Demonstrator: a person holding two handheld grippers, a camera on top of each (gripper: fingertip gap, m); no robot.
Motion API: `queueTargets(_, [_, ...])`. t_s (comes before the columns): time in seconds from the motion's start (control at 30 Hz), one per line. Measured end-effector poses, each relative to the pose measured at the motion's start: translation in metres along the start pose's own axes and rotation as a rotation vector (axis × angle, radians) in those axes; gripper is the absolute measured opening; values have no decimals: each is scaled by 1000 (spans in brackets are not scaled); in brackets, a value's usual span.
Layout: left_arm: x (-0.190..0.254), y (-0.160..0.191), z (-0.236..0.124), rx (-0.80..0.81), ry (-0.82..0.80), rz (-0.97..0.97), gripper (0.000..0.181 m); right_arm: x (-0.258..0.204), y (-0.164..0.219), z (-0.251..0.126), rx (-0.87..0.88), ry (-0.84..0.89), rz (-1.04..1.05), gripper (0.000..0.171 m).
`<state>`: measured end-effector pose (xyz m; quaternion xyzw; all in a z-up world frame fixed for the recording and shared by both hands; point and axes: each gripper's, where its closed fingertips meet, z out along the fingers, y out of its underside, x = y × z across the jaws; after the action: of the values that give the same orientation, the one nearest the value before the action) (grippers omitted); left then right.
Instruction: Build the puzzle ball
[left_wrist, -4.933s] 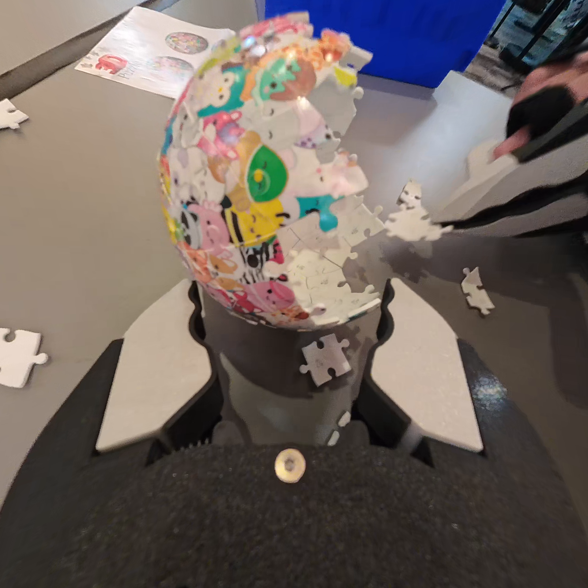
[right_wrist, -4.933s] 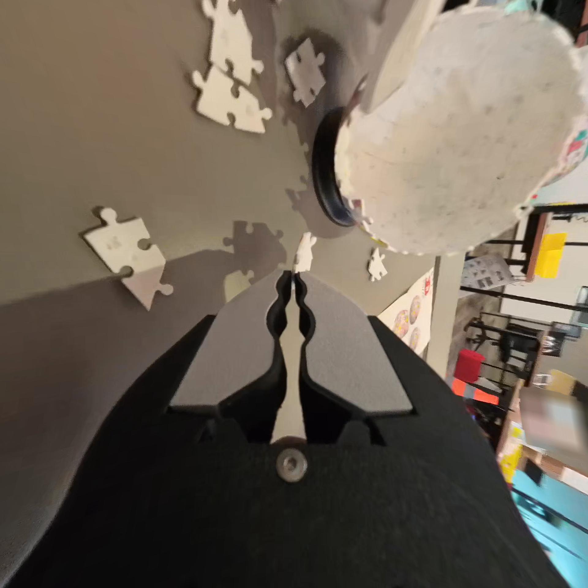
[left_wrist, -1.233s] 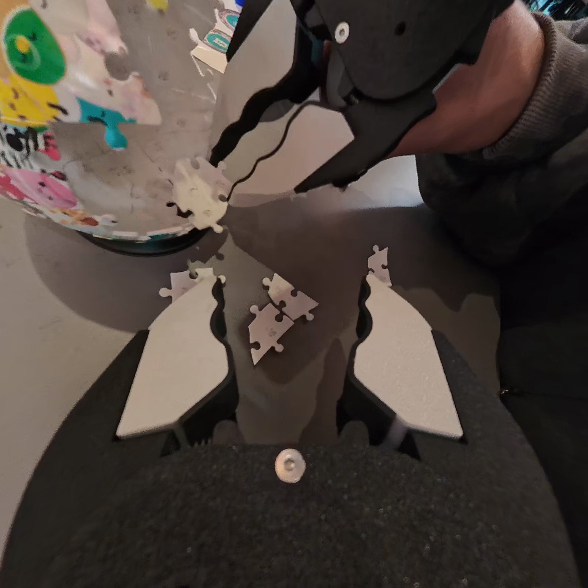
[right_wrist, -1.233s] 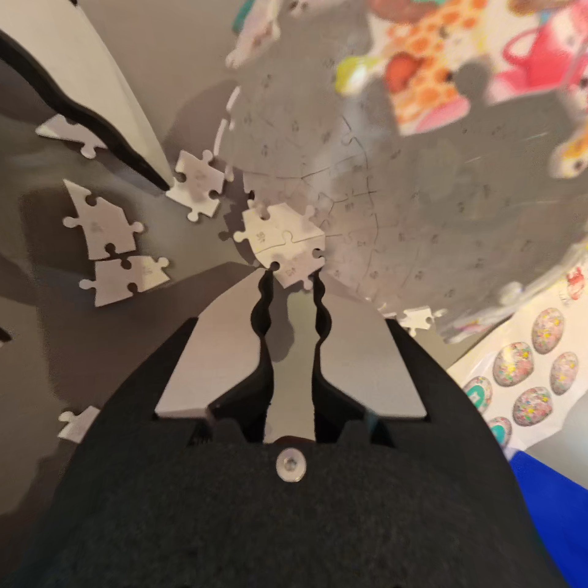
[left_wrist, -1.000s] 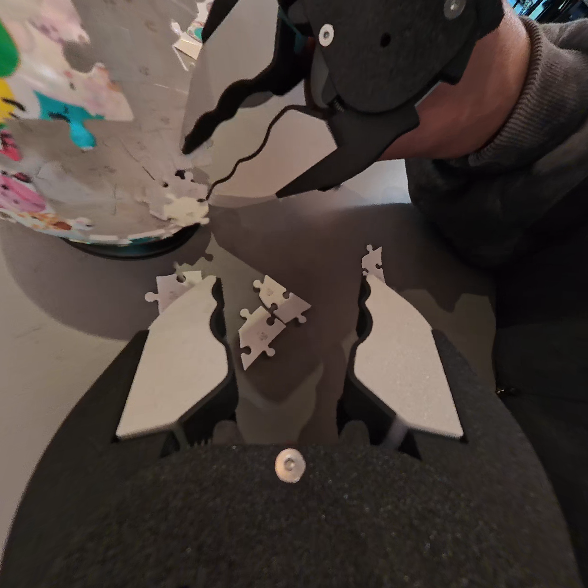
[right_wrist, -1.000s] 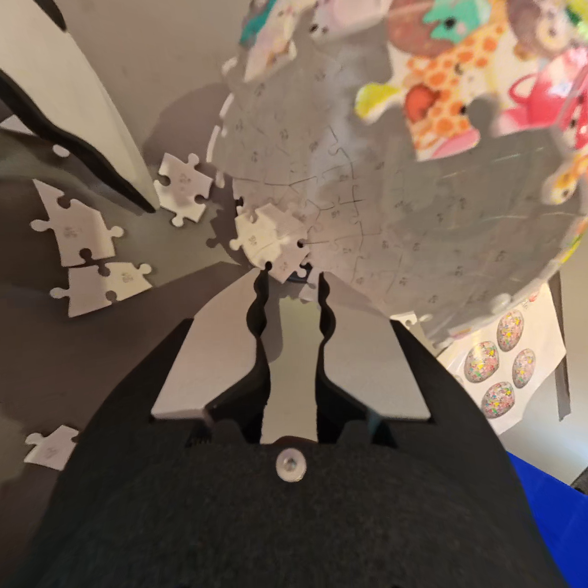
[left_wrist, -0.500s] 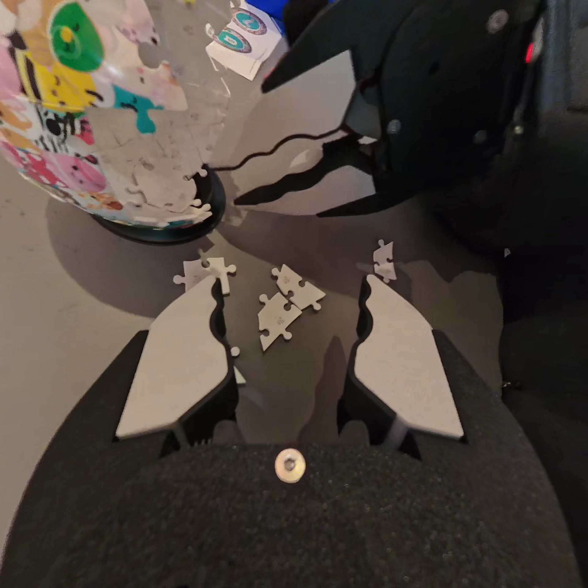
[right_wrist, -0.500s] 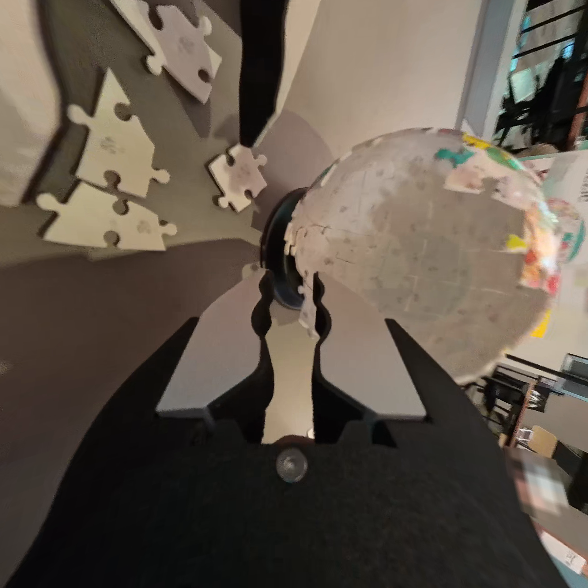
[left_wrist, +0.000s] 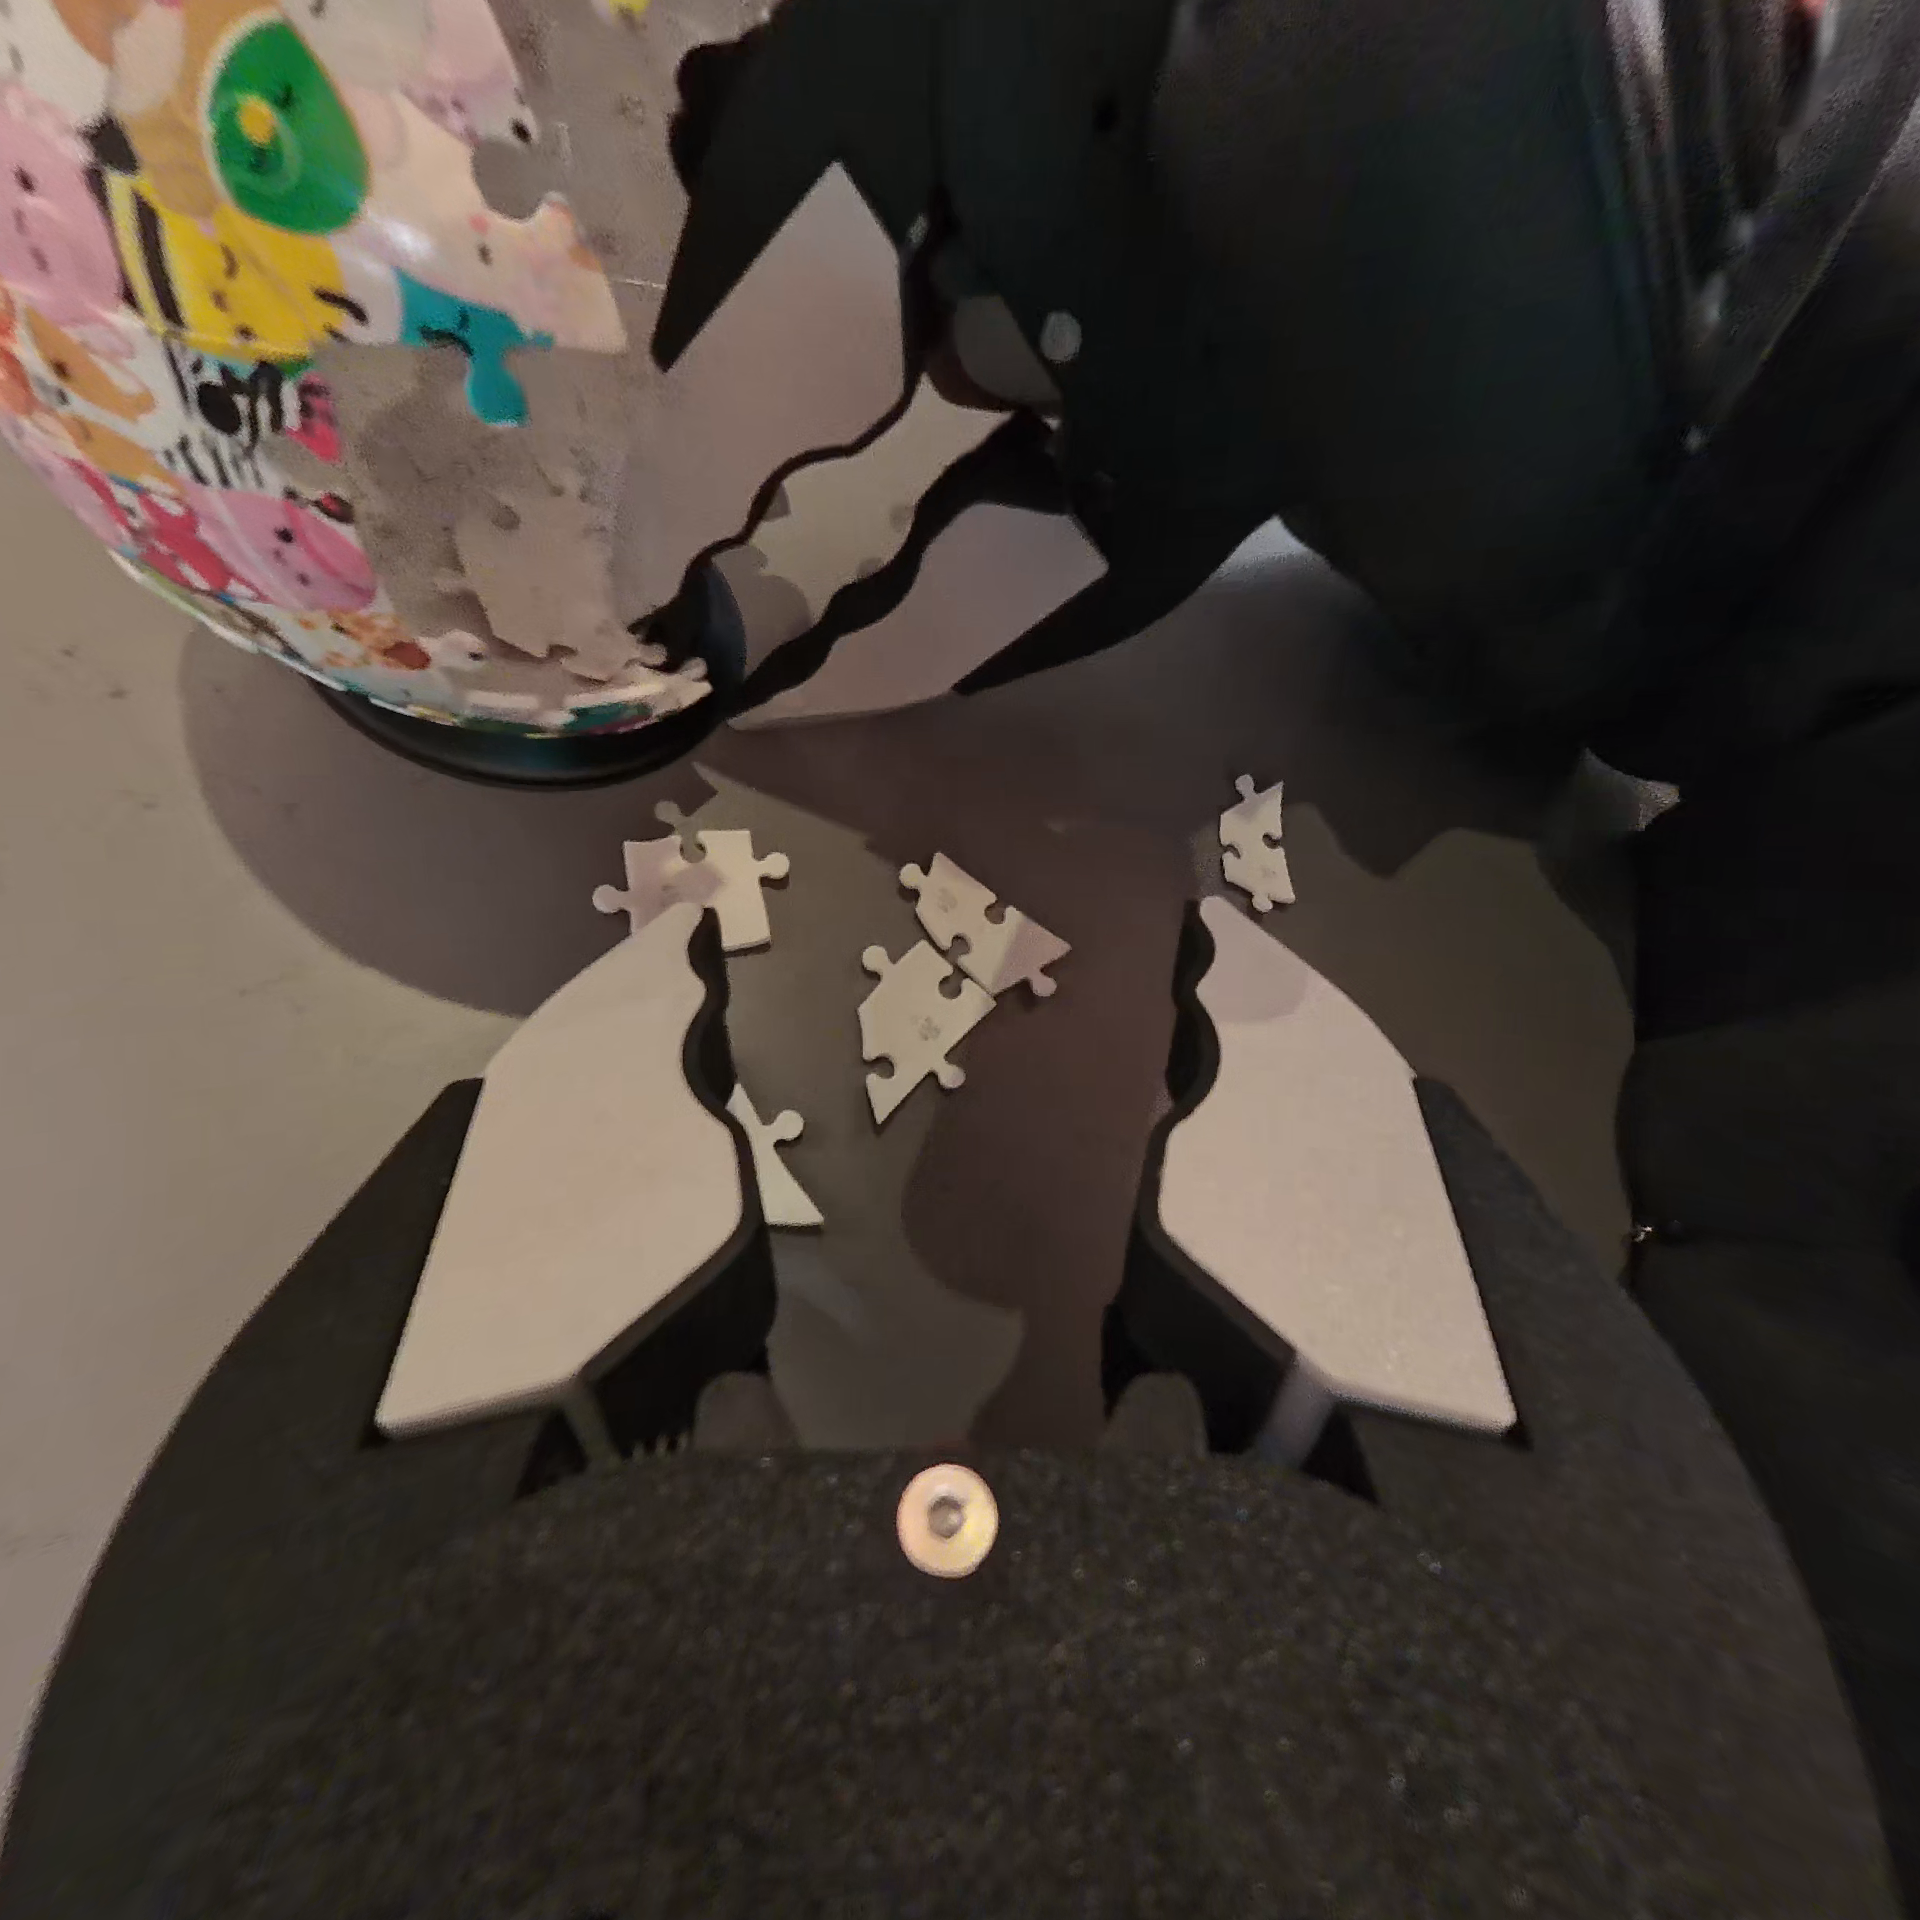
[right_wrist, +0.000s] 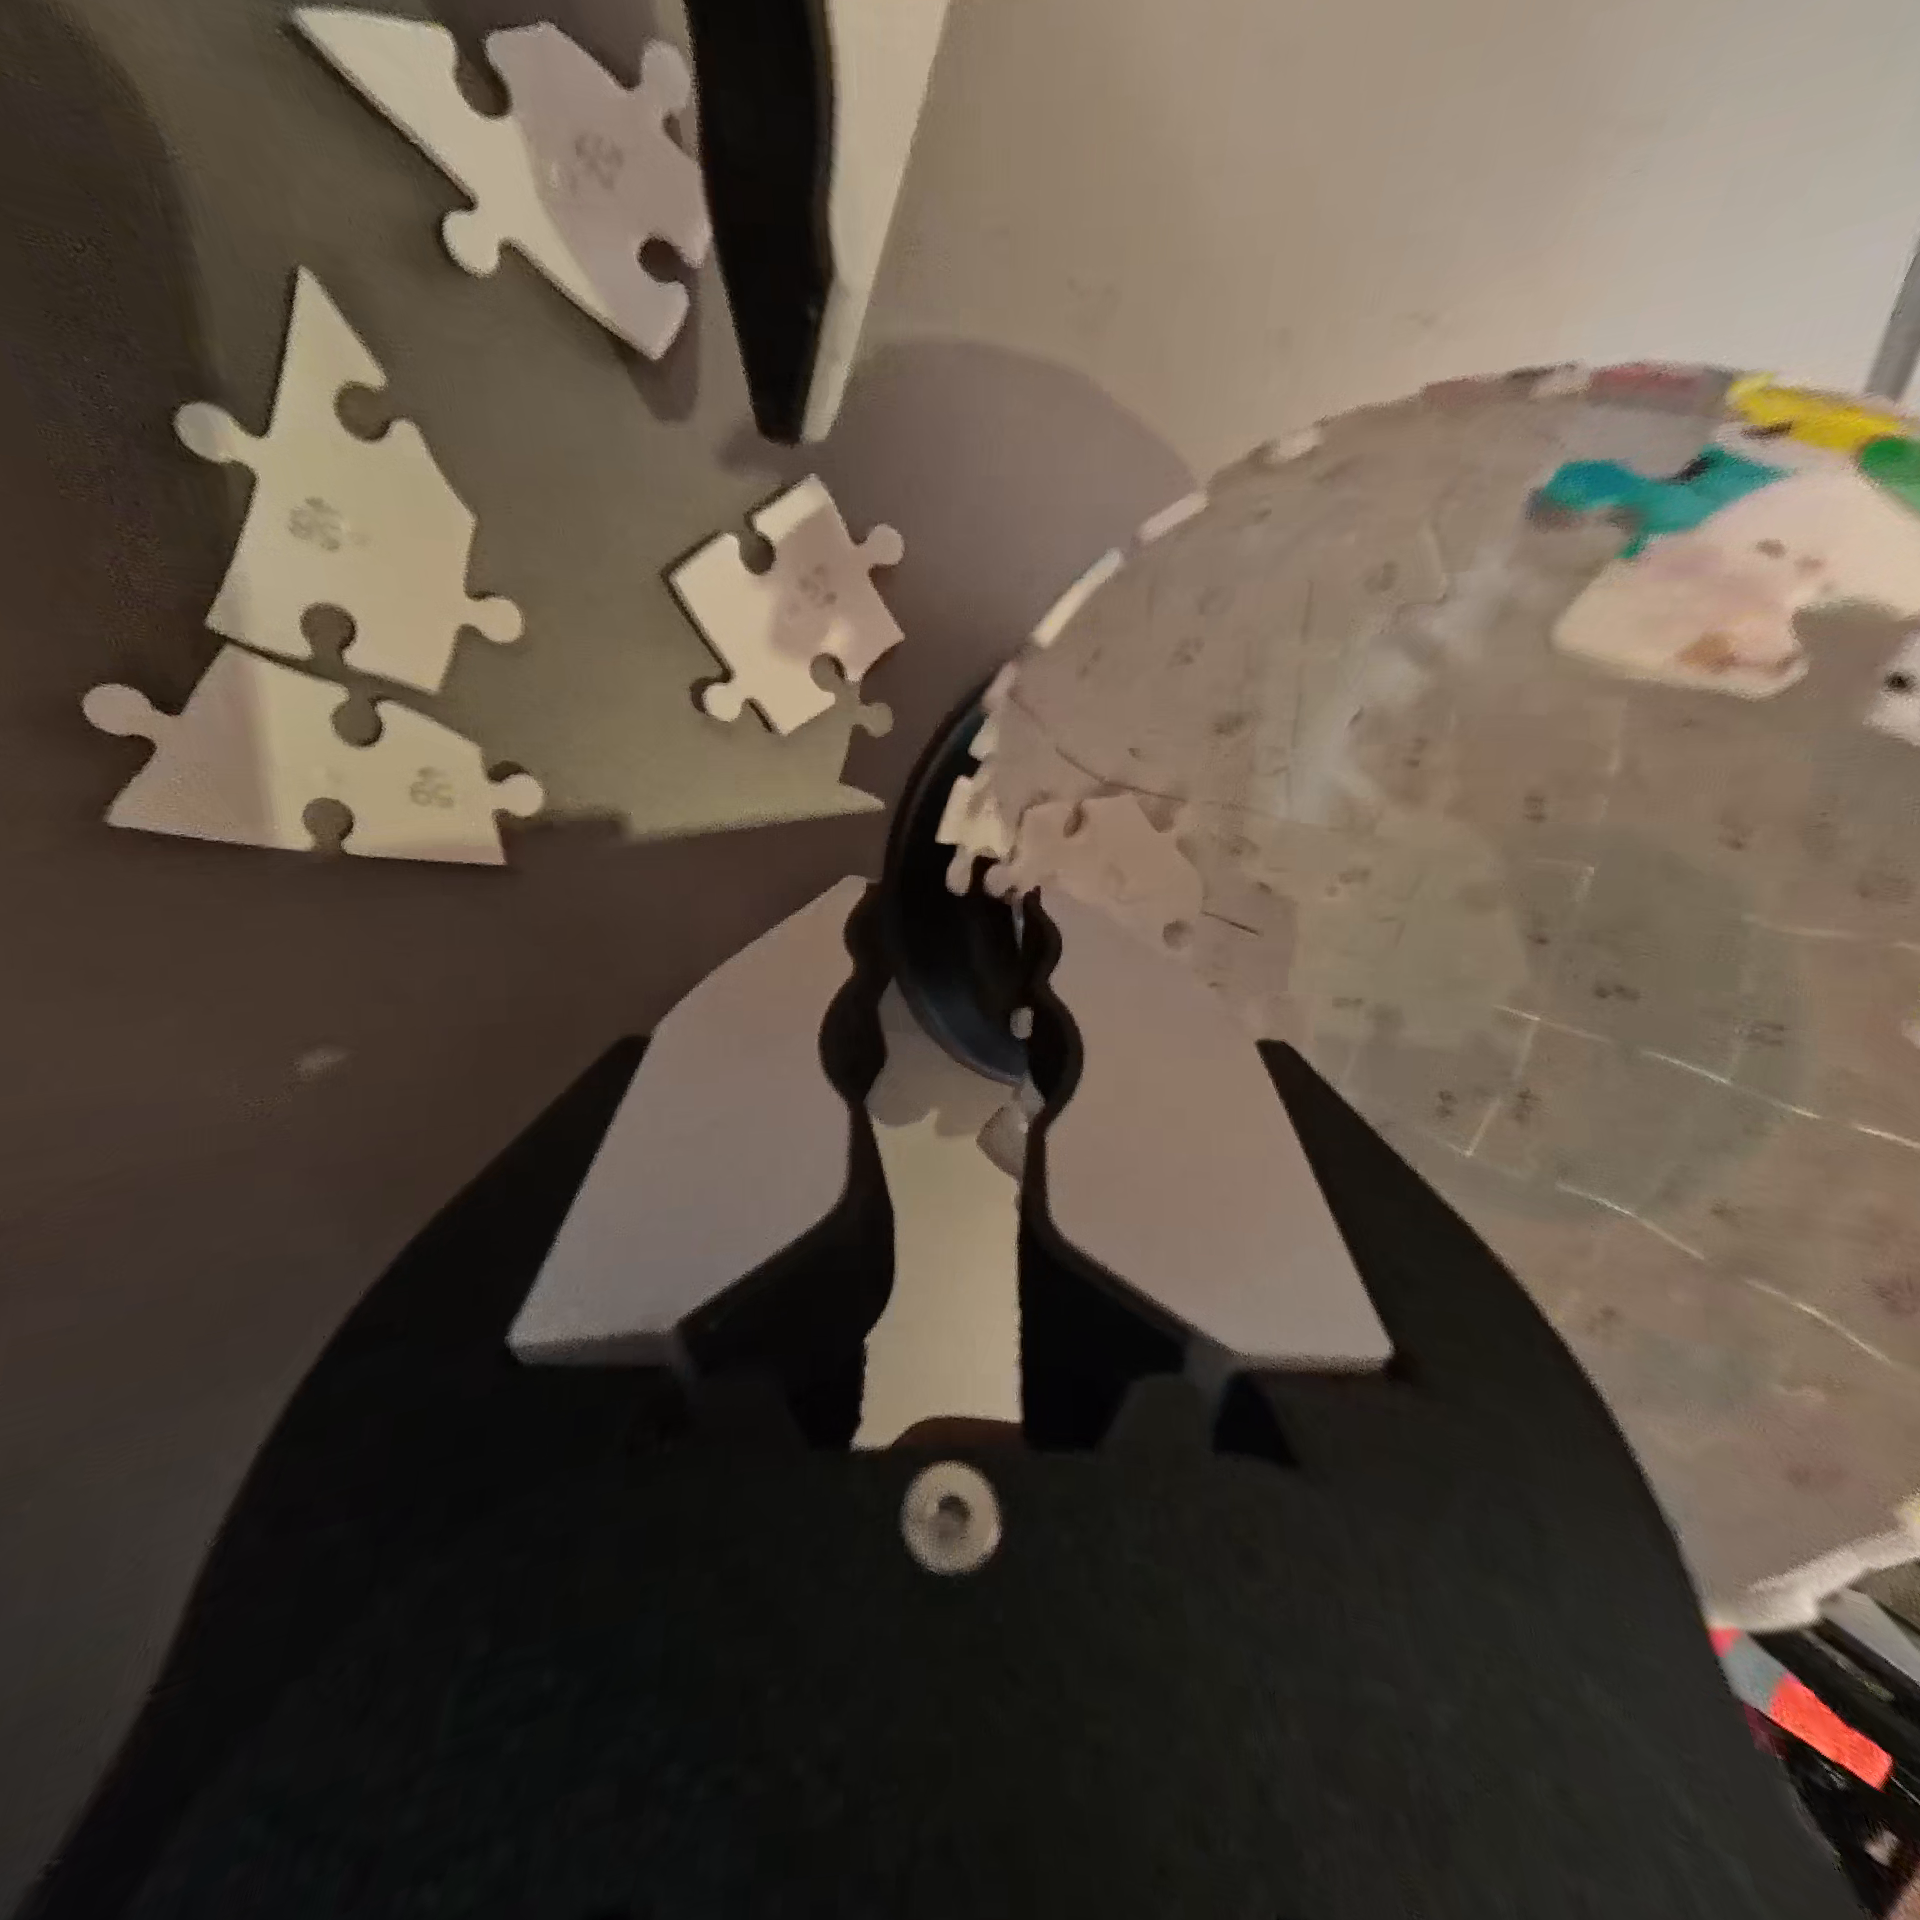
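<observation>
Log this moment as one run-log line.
left gripper: open, empty, over loose white puzzle pieces | right gripper: open, at colourful puzzle ball's black ring stand

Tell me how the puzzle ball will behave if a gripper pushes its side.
The puzzle ball rests on a narrow black ring stand, so a sideways push would probably roll or tip it off. It looks like a hollow shell of clipped pieces with a jagged open edge, so probably light, and pressure there may pop pieces loose.

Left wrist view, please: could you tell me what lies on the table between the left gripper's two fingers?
In the left wrist view, two interlocked white puzzle pieces lie face down between the open left gripper's fingers, and a third piece shows beside the left finger.
</observation>
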<state>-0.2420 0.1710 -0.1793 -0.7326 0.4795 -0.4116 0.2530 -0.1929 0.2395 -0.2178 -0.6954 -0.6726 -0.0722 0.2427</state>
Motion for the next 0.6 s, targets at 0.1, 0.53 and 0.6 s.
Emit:
queueTargets(0.1, [0, 0, -1, 0, -4, 4, 82, -2, 1, -1, -19, -38, -13, 25])
queueTargets(0.53, [0, -1, -4, 2, -16, 14, 82, 2, 8, -14, -65, 17, -97, 48])
queueTargets(0.6, [-1, -1, -5, -2, -22, 20, 82, 5, 10, -6, -102, 24, -115, 47])
